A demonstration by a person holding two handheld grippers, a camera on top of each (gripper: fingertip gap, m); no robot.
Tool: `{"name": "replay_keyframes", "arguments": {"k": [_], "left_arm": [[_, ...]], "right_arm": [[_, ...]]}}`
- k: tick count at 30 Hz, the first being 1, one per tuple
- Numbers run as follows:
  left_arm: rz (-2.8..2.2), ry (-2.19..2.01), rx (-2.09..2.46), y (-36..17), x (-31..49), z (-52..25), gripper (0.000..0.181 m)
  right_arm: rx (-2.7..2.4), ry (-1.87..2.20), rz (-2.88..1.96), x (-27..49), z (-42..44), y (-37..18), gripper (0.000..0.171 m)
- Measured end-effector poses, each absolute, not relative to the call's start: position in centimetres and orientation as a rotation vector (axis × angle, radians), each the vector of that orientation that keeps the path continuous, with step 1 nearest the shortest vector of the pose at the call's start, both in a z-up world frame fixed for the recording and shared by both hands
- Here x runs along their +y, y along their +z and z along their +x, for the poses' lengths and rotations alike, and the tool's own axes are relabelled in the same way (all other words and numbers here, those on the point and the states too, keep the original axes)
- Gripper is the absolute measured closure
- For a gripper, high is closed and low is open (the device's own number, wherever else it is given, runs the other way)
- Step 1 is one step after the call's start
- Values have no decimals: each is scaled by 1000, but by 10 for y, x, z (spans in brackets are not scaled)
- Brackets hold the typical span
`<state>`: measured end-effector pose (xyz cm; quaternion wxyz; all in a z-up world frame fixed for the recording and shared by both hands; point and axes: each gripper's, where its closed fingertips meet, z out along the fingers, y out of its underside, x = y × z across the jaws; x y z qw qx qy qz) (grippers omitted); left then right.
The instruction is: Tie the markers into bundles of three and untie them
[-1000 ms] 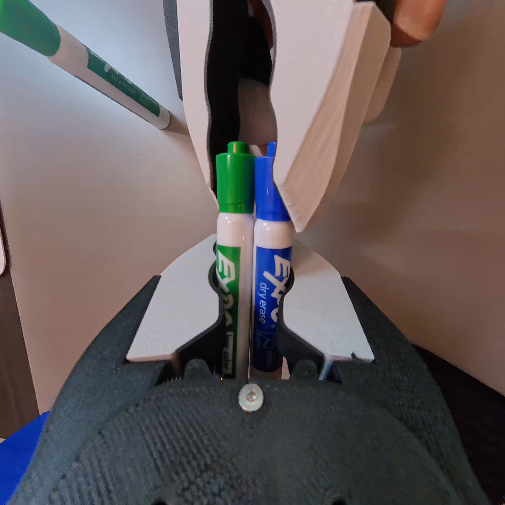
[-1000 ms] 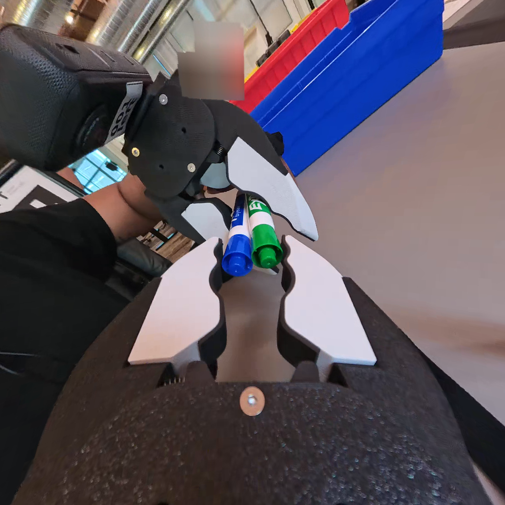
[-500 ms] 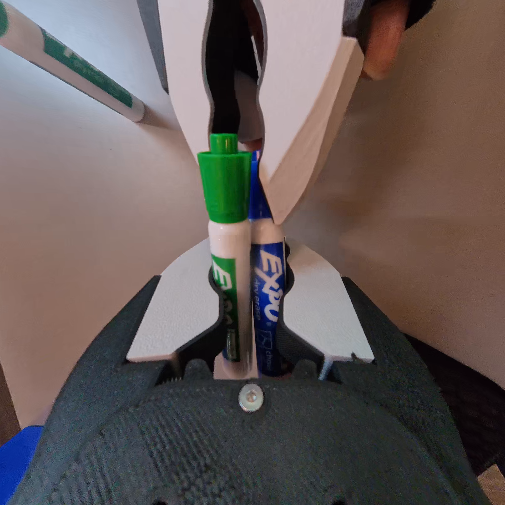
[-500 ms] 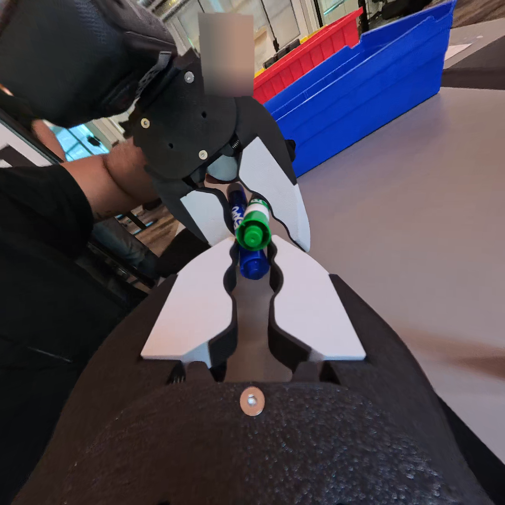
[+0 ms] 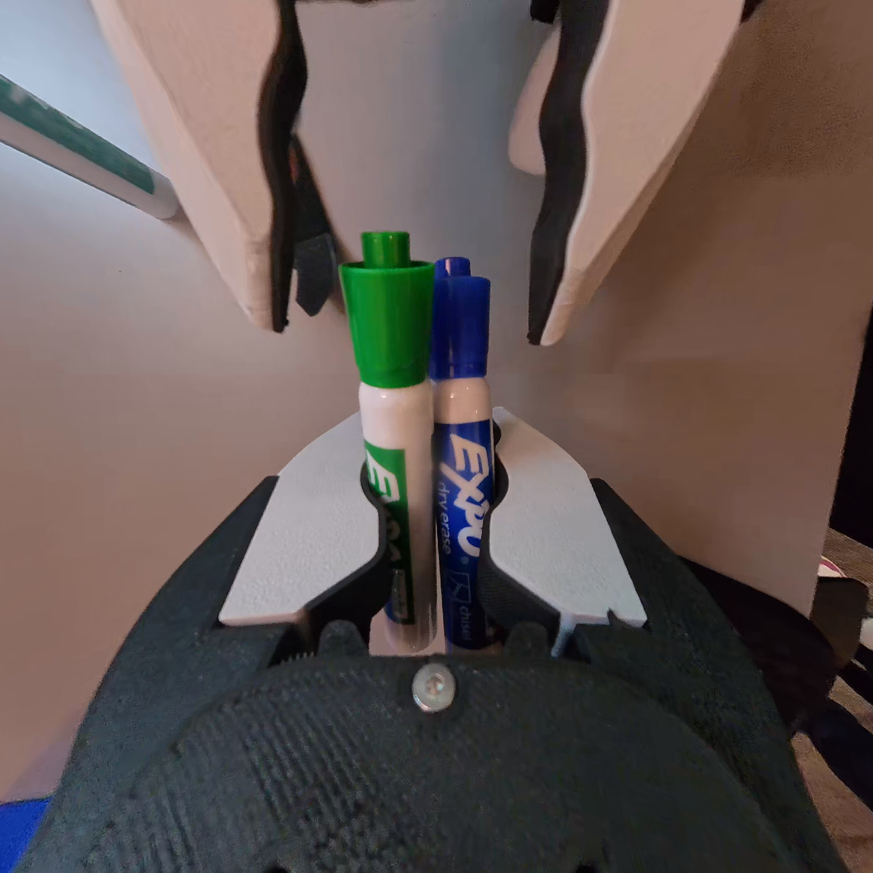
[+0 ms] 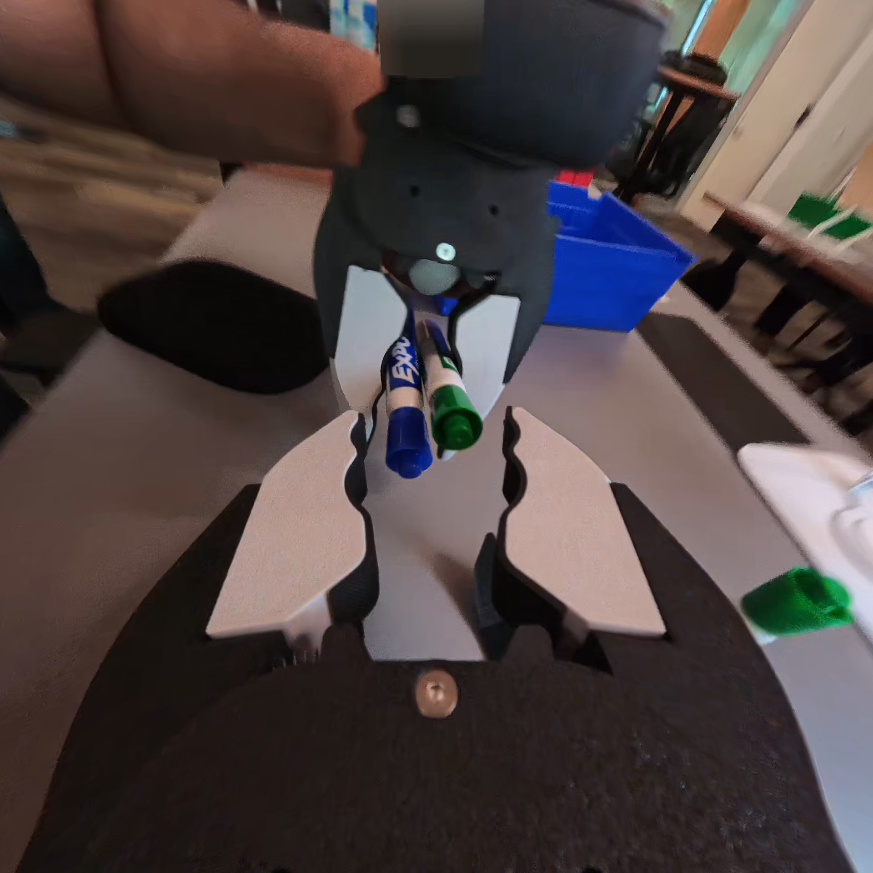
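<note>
Left gripper: my left gripper [image 5: 427,465] is clamped on two dry-erase markers side by side, its white fingers [image 5: 312,529] pressing their barrels from either side

Green marker: the green marker [image 5: 394,415] sits on the left of the pair in the left wrist view, cap pointing forward past my fingertips, its barrel touching the blue one

Blue marker: the blue marker [image 5: 460,425] sits on the right of the pair, cap forward, its tip a little short of the green cap's tip

Right gripper: my right gripper [image 6: 432,418] is spread wide with nothing between its fingers [image 6: 302,534]; it faces the left gripper head-on

Markers relative to right gripper: in the right wrist view the blue cap [image 6: 407,446] and the green cap [image 6: 456,423] point at me and hang in the gap just ahead of my fingertips, touching neither finger as far as I can tell

Second green marker: another green marker [image 5: 89,156] lies on the grey table [image 5: 118,378], off to the left behind the right gripper; its green cap [image 6: 798,600] shows at the right edge of the right wrist view

Background: a blue bin [image 6: 609,278] stands on the table behind the left gripper; the hand [image 6: 226,80] holding that gripper shows blurred at upper left
</note>
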<state>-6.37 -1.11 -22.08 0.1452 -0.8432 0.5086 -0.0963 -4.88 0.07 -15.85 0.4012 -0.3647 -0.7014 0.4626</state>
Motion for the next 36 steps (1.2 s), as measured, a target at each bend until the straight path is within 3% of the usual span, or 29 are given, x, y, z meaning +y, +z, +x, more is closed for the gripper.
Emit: {"name": "replay_keyframes", "arguments": {"k": [13, 17, 36], "left_arm": [[-2486, -562, 1476, -223, -28, -53, 140], [-2502, -538, 1492, -226, -28, -55, 141], [-2522, -533, 1496, -228, -29, -54, 141]], "right_arm": [[-1781, 459, -448, 1, -53, -172, 124], [-1785, 469, -440, -1, -53, -173, 131], [-1782, 526, -471, 0, -51, -177, 133]]}}
